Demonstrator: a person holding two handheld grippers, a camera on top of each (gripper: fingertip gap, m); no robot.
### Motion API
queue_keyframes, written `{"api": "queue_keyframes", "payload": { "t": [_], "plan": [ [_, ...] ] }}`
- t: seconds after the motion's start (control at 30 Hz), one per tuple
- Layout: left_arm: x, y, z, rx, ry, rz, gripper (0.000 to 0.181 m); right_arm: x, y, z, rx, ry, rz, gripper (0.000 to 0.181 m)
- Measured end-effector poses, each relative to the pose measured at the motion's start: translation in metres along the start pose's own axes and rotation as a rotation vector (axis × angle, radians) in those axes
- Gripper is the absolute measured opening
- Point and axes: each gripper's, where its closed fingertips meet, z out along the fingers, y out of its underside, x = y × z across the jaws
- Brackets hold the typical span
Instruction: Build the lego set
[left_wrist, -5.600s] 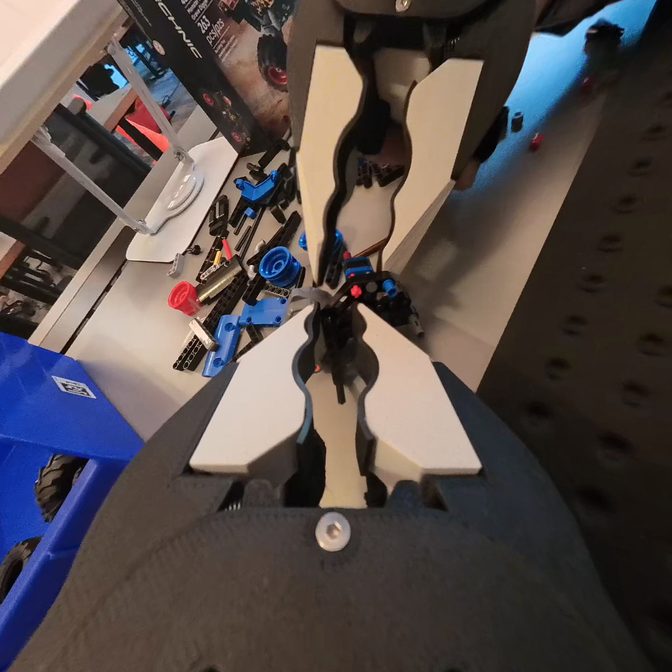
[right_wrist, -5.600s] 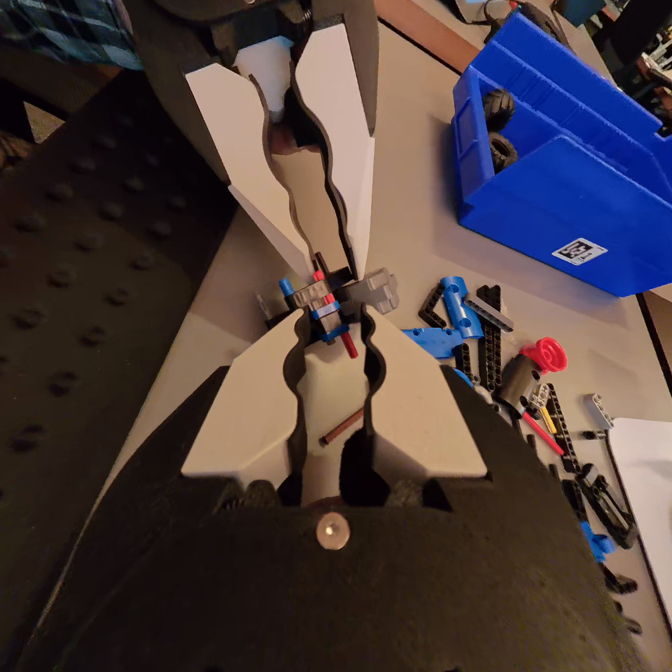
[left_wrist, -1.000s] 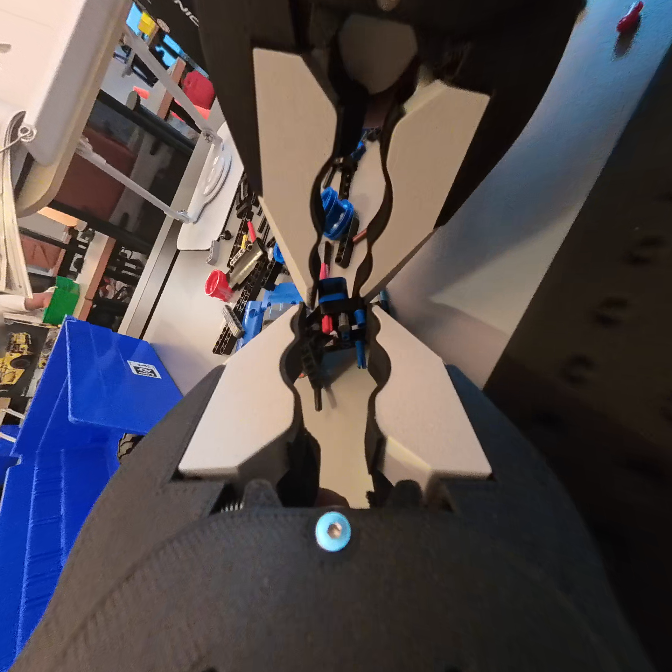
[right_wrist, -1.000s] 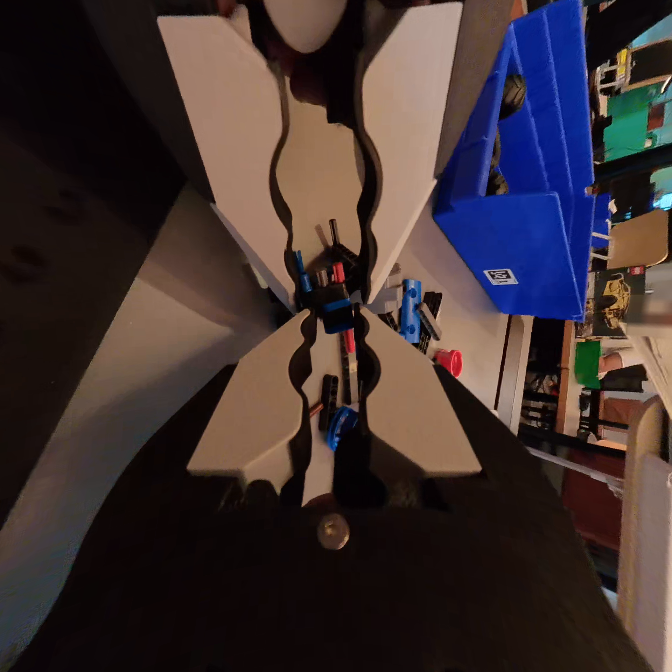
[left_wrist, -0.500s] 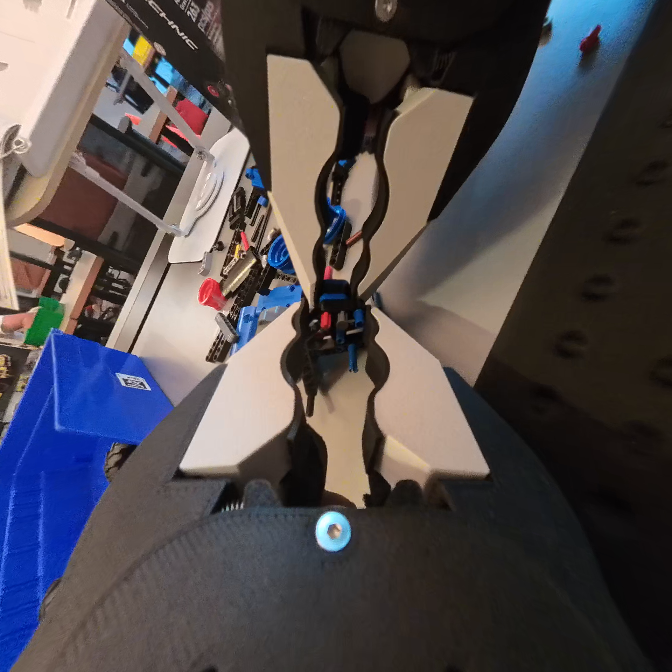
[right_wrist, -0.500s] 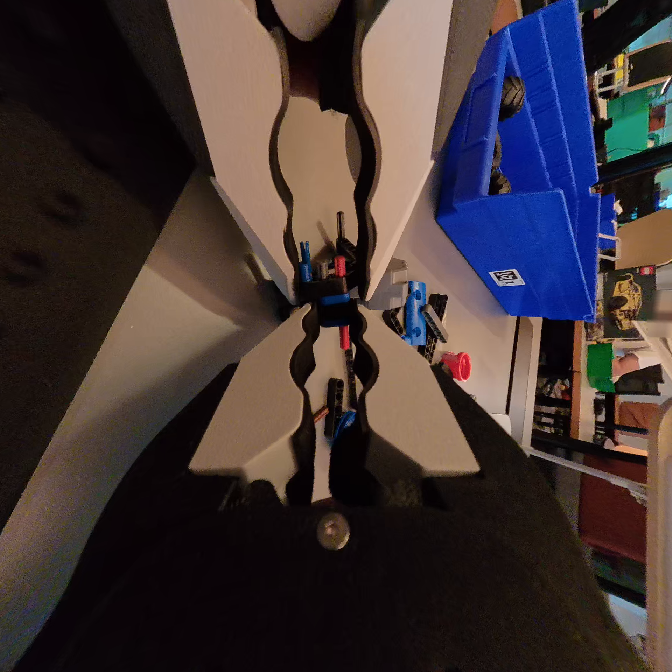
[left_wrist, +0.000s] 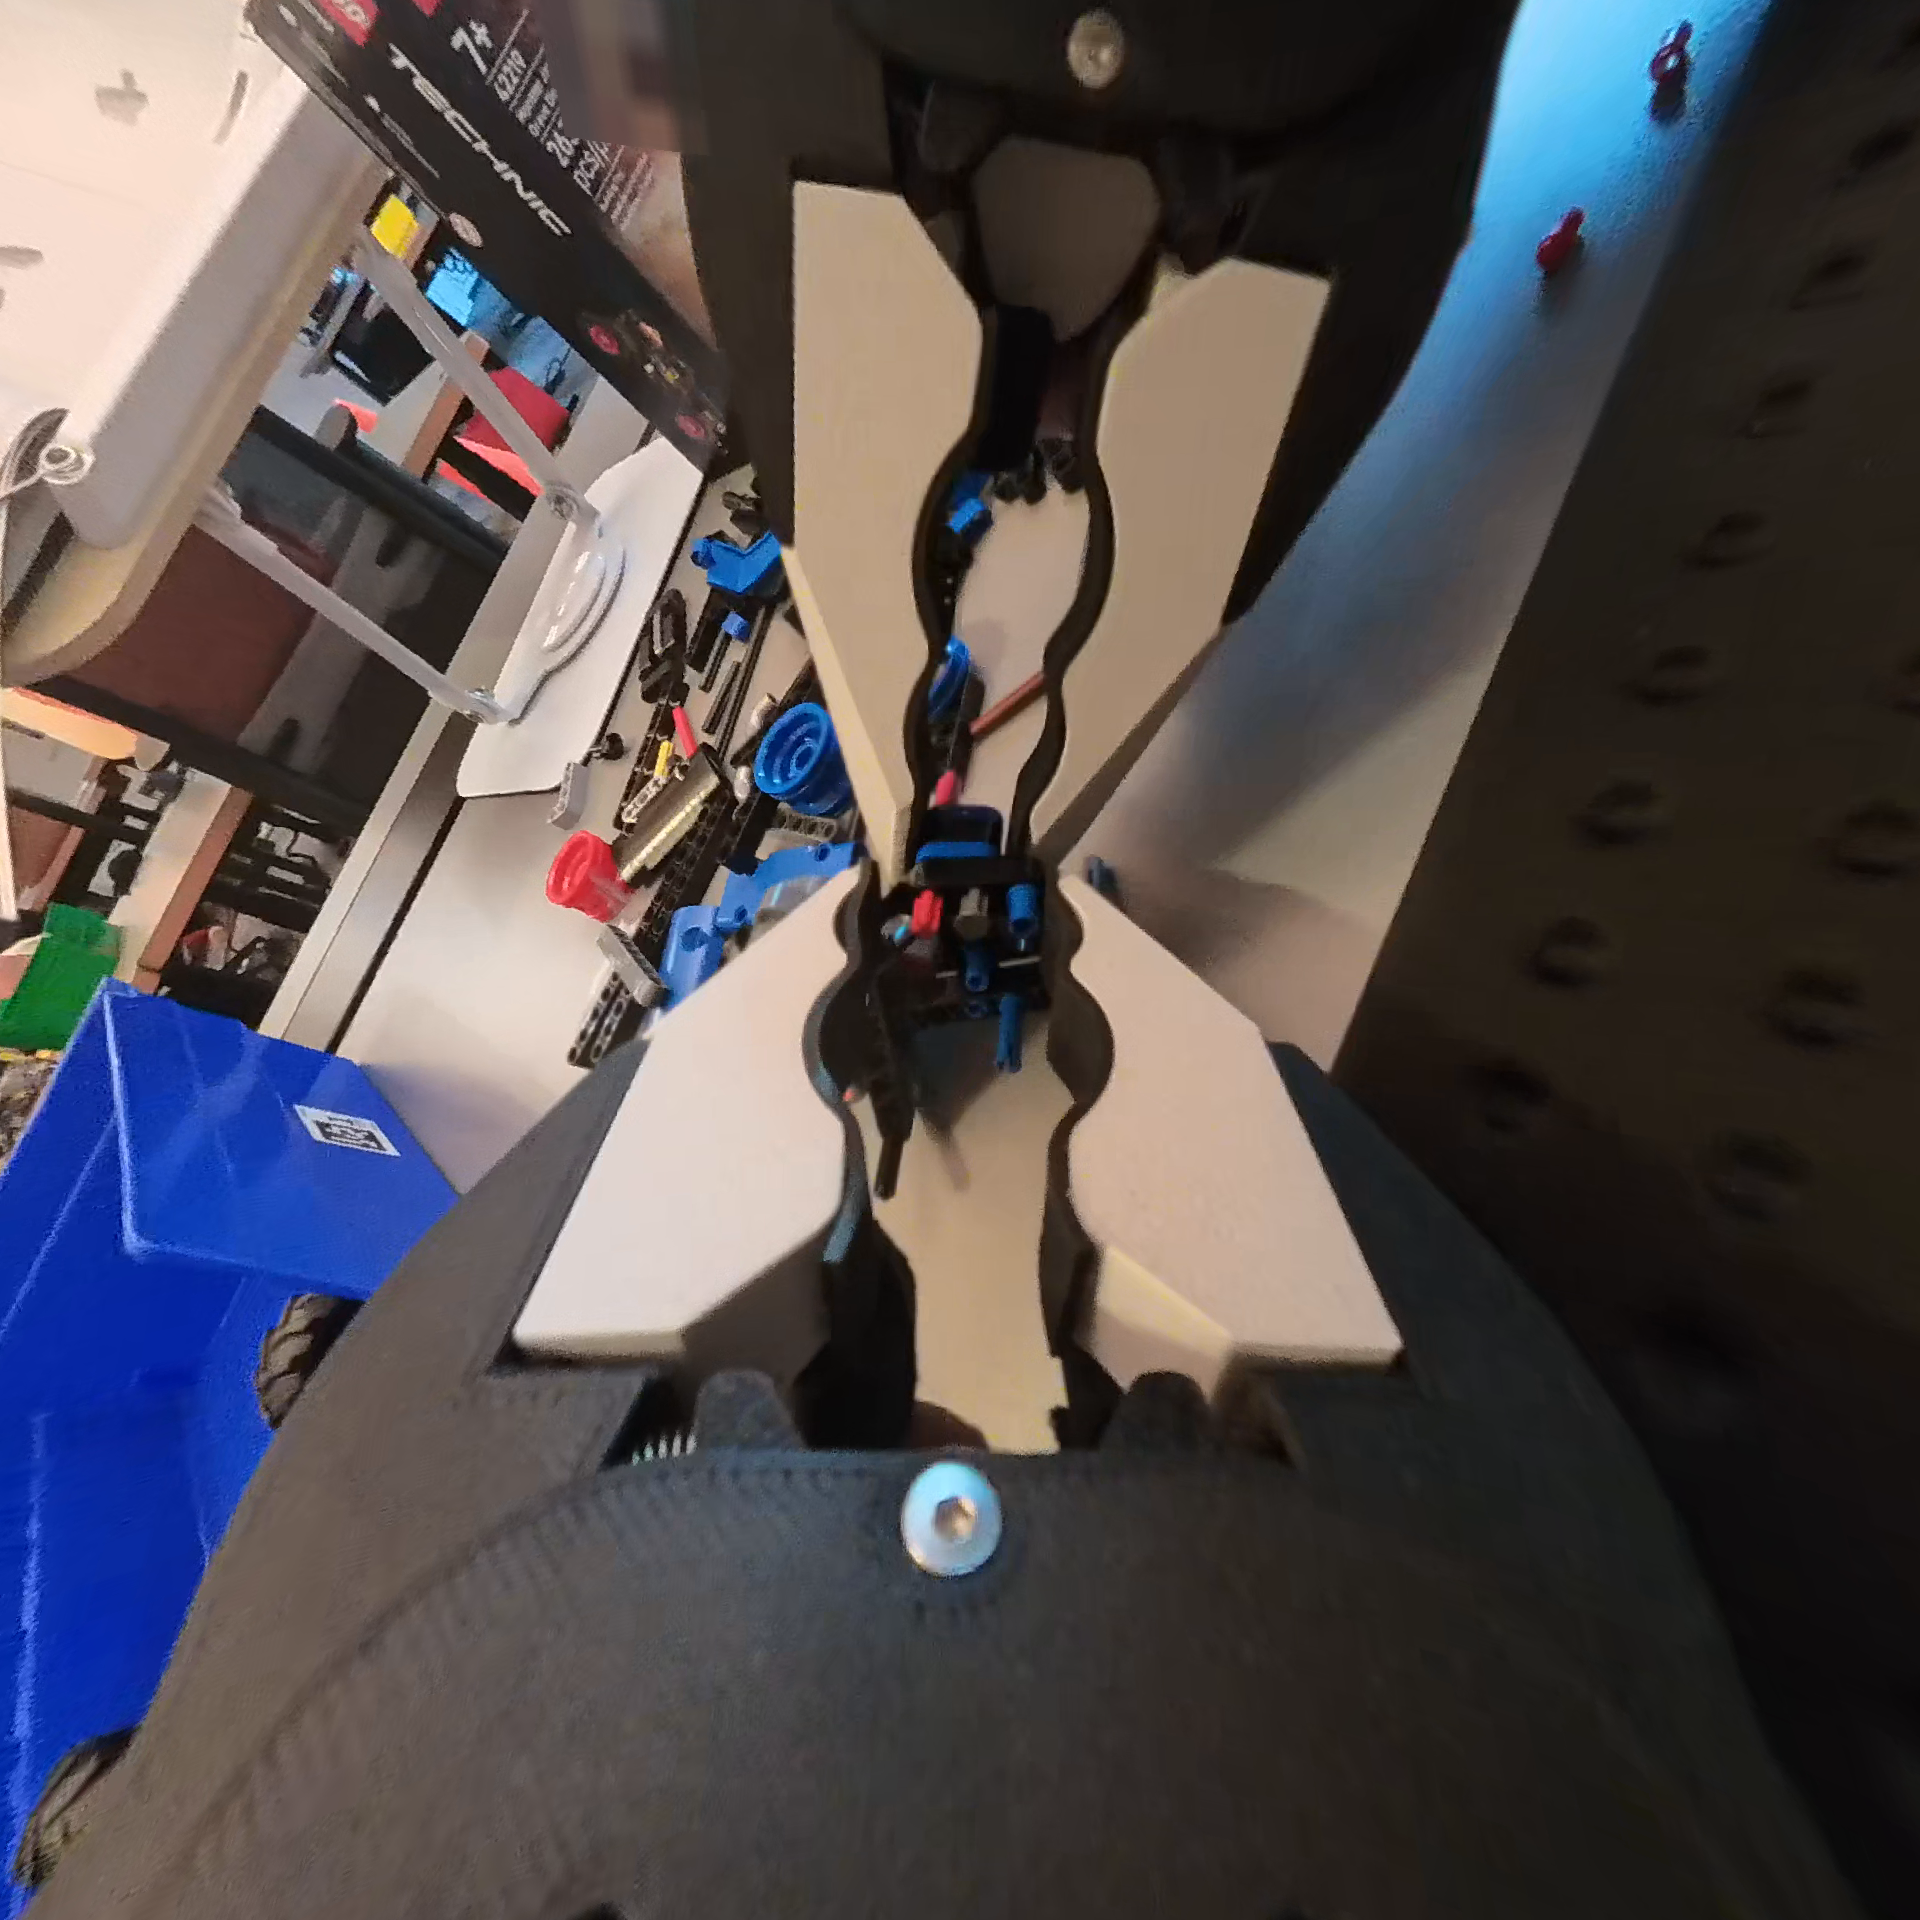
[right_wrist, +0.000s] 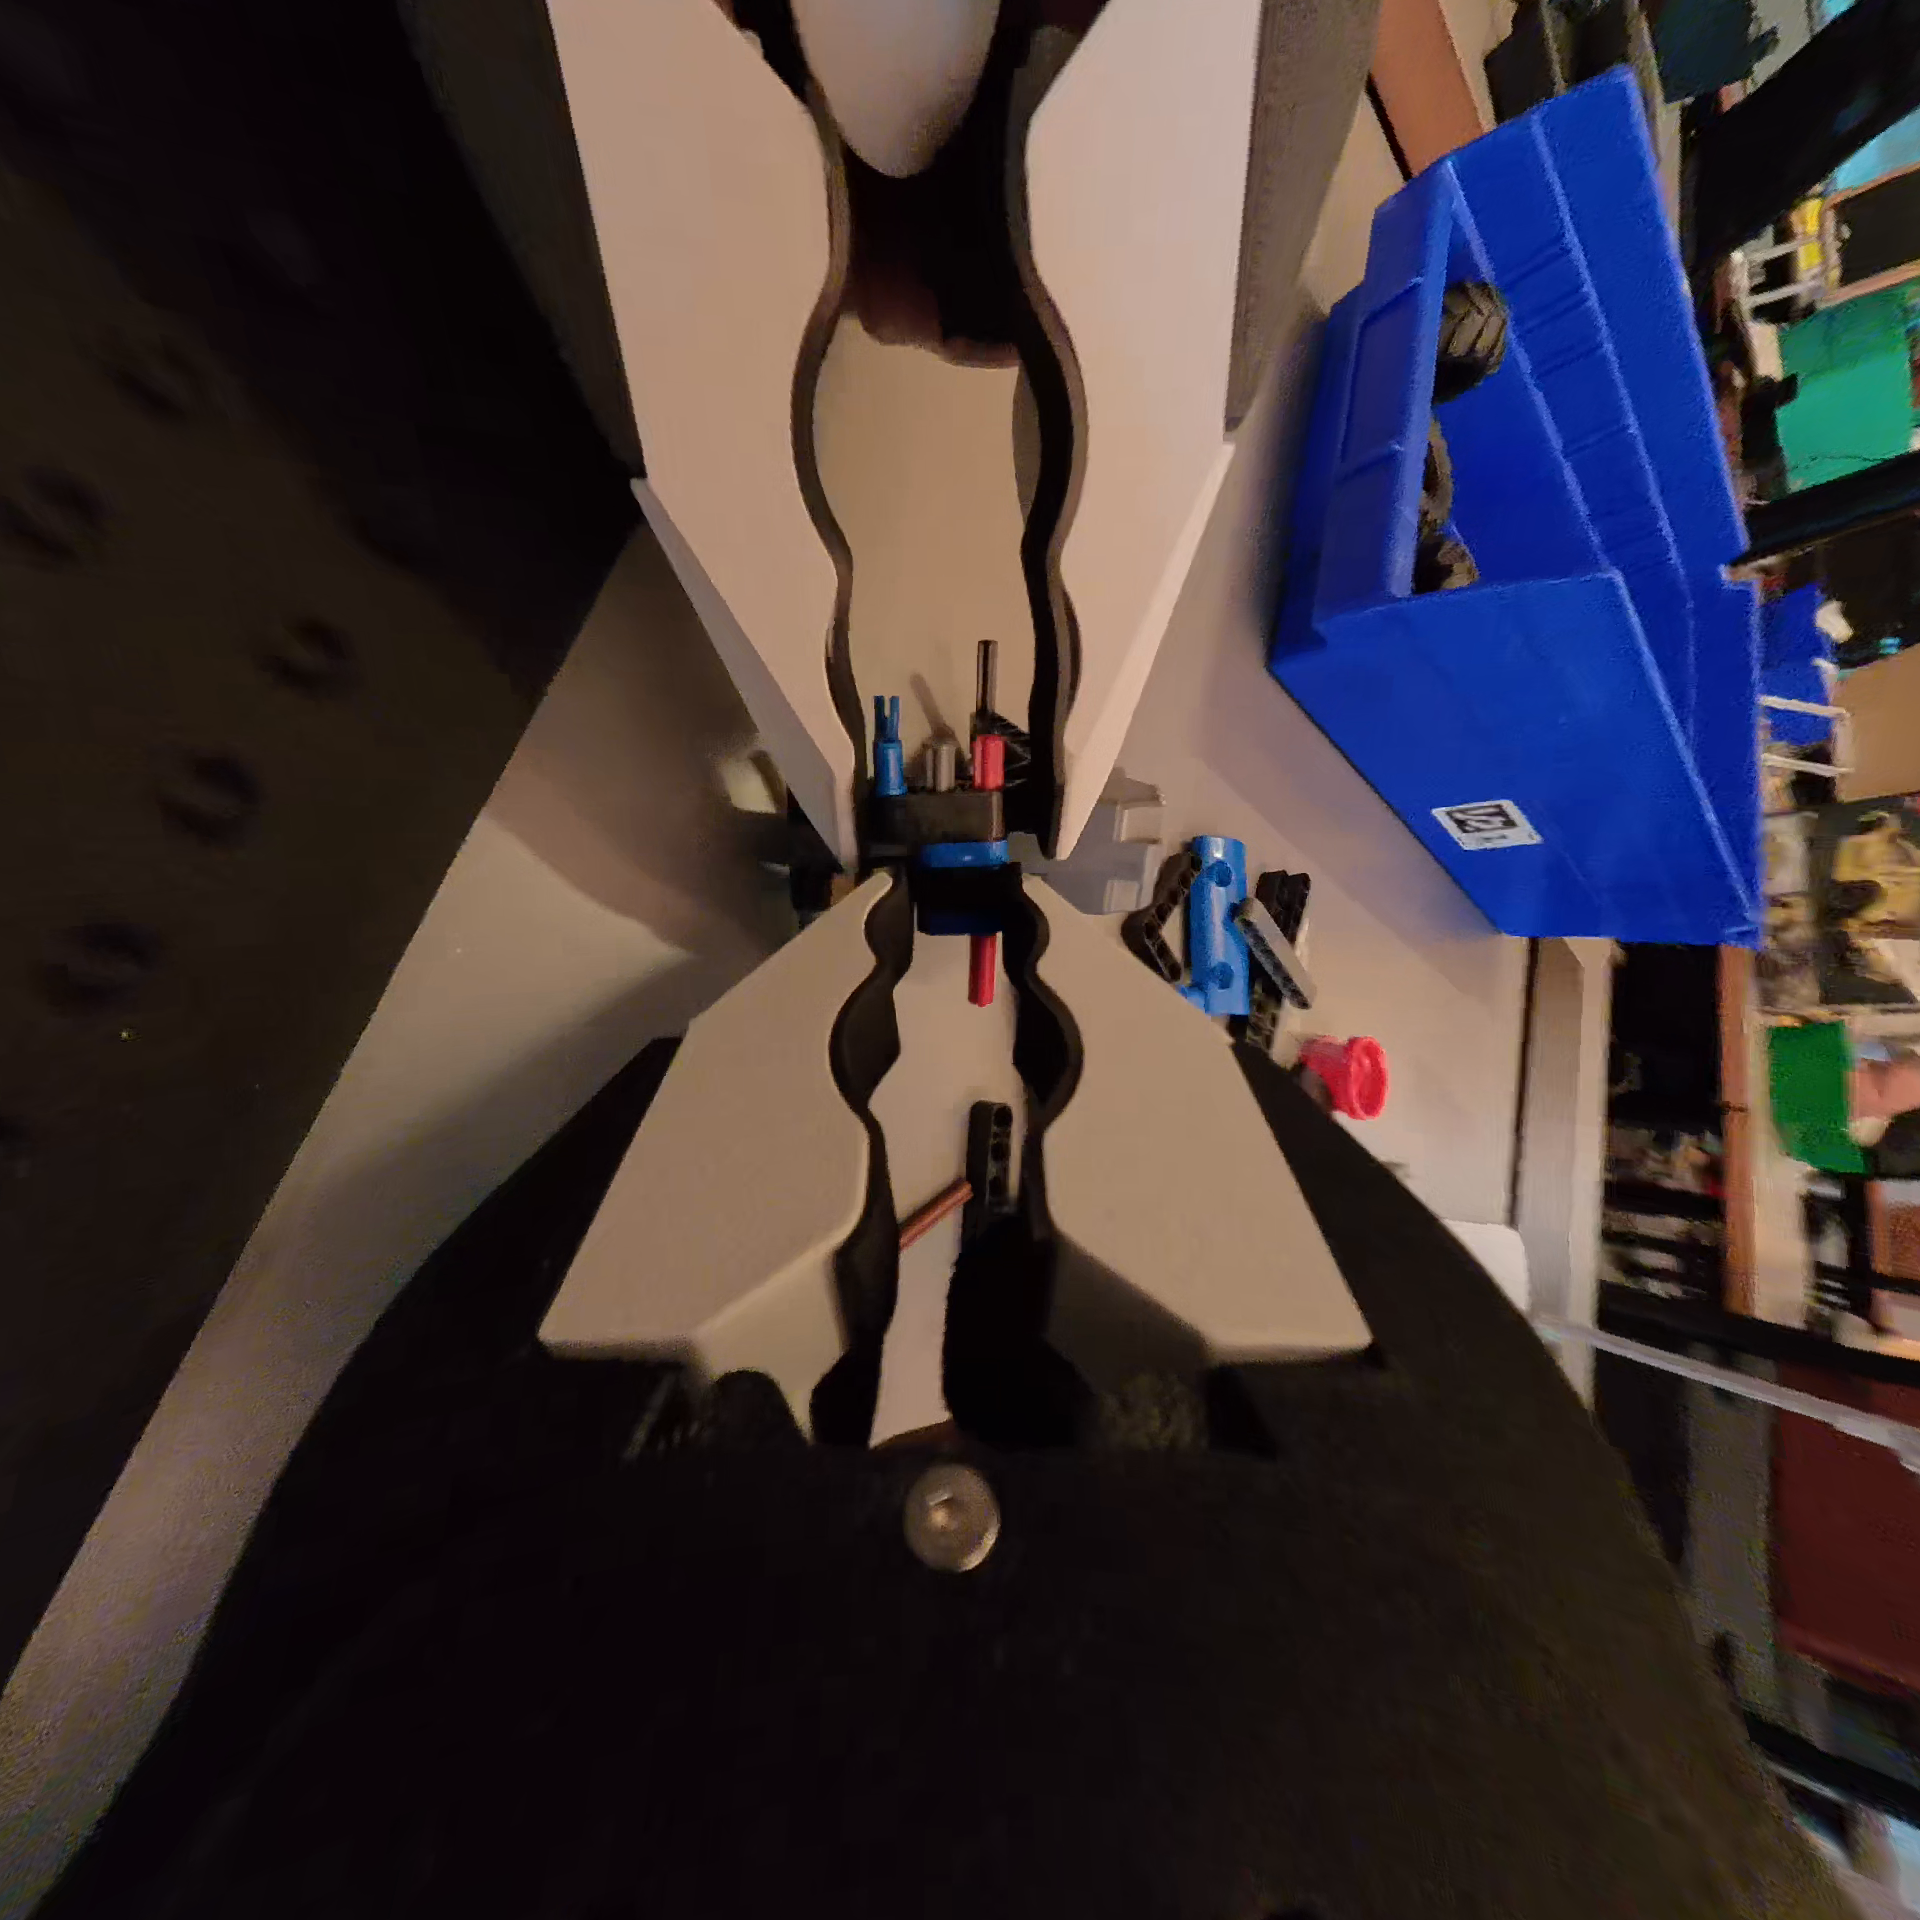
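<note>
Left claw (left_wrist: 961, 899): two pale, flat fingers with wavy black inner edges, on a rough black body with one shiny screw. It is pinched narrow on the small lego build.
Right claw (right_wrist: 951, 894): same shape and colours. It comes from the other side, tip to tip with the left claw, and is pinched narrow on the same build.
Lego build (left_wrist: 966, 925): a small lump of hard plastic, held up between the two claws above the table. It is mostly black, with a blue block (right_wrist: 961, 883) at the right claw's end.
Pins on the build: a red pin (right_wrist: 982, 961) sticks out toward the right claw. A blue pin (right_wrist: 886, 743), a grey stub and a thin black rod (right_wrist: 985, 670) stick out toward the left claw.
Table (right_wrist: 1382, 831): smooth and pale grey.
Loose pieces (left_wrist: 717, 748): black beams with holes, blue bits, a round blue wheel hub (left_wrist: 800, 758) and a red round piece (right_wrist: 1345, 1075), spread on the table beside the claws.
Thin brown rod (right_wrist: 935, 1214): lies on the table under the right claw, next to a short black beam.
Blue bin (right_wrist: 1558, 644): shiny plastic with ribbed walls, on the table past the loose pieces. Black rubber tyres (right_wrist: 1470, 317) sit inside it.
Lego box (left_wrist: 499, 197): dark cardboard, standing at the far end of the table.
Black mat (left_wrist: 1683, 935): dark, with rows of small dimples, along the table's edge.
</note>
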Motion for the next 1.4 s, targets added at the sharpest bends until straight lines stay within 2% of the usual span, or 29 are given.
{"api": "queue_keyframes", "payload": {
  "t": [0.33, 0.53, 0.57, 0.6, 0.63, 0.7, 0.73, 0.8, 0.87, 0.97, 1.03, 1.07, 1.1, 1.13, 1.2, 1.27, 1.33, 1.4],
  "plan": [
    [-0.002, 0.005, 0.0, -0.032, -0.014, 0.012, 0.023, 0.005, 0.0, 0.008, -0.103, 0.037, -0.056, 0.014],
    [-0.004, 0.003, -0.007, 0.003, -0.009, -0.011, 0.019, 0.005, 0.004, 0.004, -0.085, 0.041, -0.027, 0.014],
    [-0.006, 0.002, -0.012, 0.025, -0.009, -0.021, 0.0, 0.009, 0.012, 0.003, -0.121, 0.058, -0.035, 0.014],
    [-0.015, 0.017, -0.014, -0.027, -0.036, -0.026, 0.0, 0.011, 0.022, 0.002, -0.156, 0.066, -0.037, 0.013],
    [-0.019, 0.027, -0.017, -0.032, -0.031, -0.063, 0.0, 0.01, 0.021, 0.001, -0.131, 0.048, -0.023, 0.013],
    [-0.025, 0.014, -0.021, 0.021, -0.048, -0.071, 0.0, 0.0, 0.003, 0.003, -0.067, -0.005, -0.001, 0.013],
    [-0.024, 0.007, -0.021, 0.049, -0.058, -0.063, 0.0, -0.001, 0.002, 0.004, -0.06, -0.007, -0.003, 0.013],
    [-0.019, 0.009, -0.016, 0.036, -0.045, -0.052, 0.0, 0.003, 0.009, 0.001, -0.049, -0.019, 0.007, 0.013],
    [-0.019, 0.006, -0.015, 0.045, -0.03, -0.067, 0.011, 0.004, 0.01, 0.0, -0.059, -0.019, 0.022, 0.013],
    [-0.019, -0.003, -0.015, 0.064, -0.003, -0.082, 0.056, 0.004, 0.01, -0.001, -0.054, -0.025, 0.04, 0.013],
    [-0.012, -0.004, -0.007, 0.025, 0.015, -0.037, 0.068, 0.004, 0.009, -0.002, -0.048, -0.021, 0.041, 0.013],
    [-0.007, -0.001, -0.002, -0.005, 0.036, -0.019, 0.069, 0.003, 0.007, -0.001, -0.043, -0.023, 0.041, 0.013],
    [-0.003, 0.003, 0.003, -0.039, 0.041, 0.009, 0.059, 0.001, 0.007, -0.001, -0.045, -0.026, 0.032, 0.013],
    [-0.002, 0.008, 0.005, -0.067, 0.029, 0.045, 0.035, 0.0, 0.008, -0.001, -0.049, -0.028, 0.022, 0.013],
    [-0.002, 0.007, 0.005, -0.048, 0.023, 0.035, 0.034, -0.001, 0.008, -0.002, -0.031, -0.036, 0.036, 0.014],
    [-0.006, 0.001, 0.0, -0.008, 0.014, -0.006, 0.035, 0.001, 0.007, -0.006, 0.008, -0.035, 0.054, 0.014],
    [-0.019, 0.006, -0.006, -0.005, -0.006, -0.075, 0.051, 0.007, 0.009, -0.01, 0.025, -0.012, 0.049, 0.014],
    [-0.033, 0.013, -0.014, 0.025, -0.008, -0.2, 0.064, 0.013, 0.006, -0.016, 0.088, -0.022, 0.124, 0.014]
  ]
}}
